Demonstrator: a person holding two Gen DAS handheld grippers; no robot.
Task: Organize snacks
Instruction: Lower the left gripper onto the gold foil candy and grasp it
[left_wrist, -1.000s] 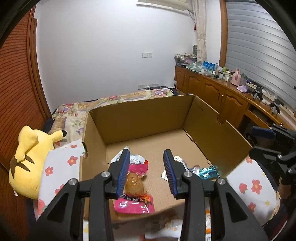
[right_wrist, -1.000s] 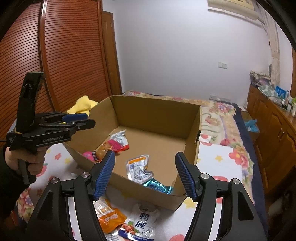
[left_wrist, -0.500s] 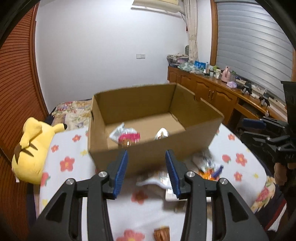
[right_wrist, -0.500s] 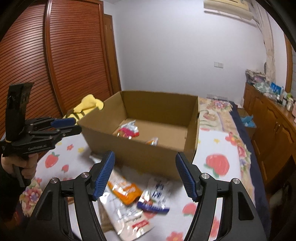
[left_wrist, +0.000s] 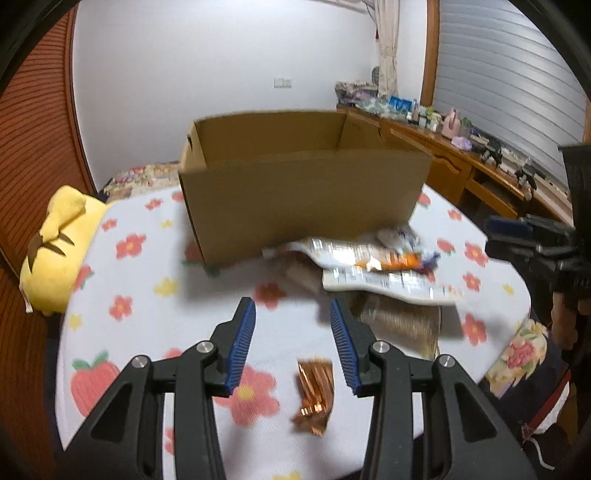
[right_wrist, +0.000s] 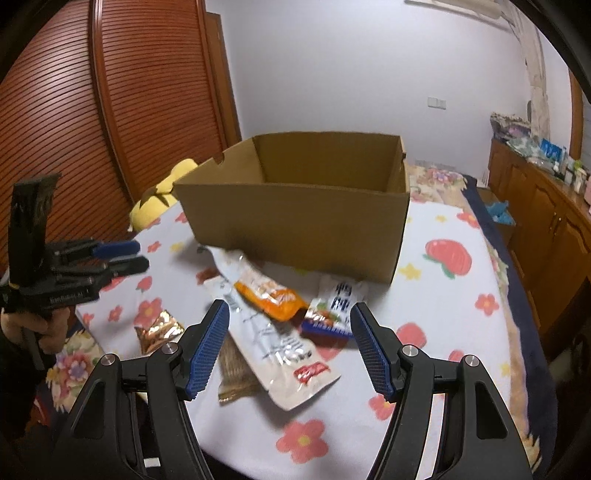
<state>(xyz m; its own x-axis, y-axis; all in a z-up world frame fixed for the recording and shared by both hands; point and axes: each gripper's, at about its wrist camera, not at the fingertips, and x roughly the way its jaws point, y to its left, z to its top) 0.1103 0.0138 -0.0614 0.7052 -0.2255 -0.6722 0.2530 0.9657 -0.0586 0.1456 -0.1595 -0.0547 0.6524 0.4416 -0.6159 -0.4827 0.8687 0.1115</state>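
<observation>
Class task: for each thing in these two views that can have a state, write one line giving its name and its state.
Left hand-held gripper: open, holding nothing.
Right hand-held gripper: open, holding nothing.
Box: upright, top open; contents hidden.
Orange packet: sealed, lying on the white pouch.
White pouch: flat on the cloth.
Copper packet: lying alone, apart from the pile.
Wardrobe door: closed.

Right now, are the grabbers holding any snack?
No. The left gripper and right gripper are both open and hold nothing. The snacks lie on the table.

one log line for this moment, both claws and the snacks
left claw: open, empty | right claw: open, empty | snack packets: on cloth outside cardboard box
</observation>
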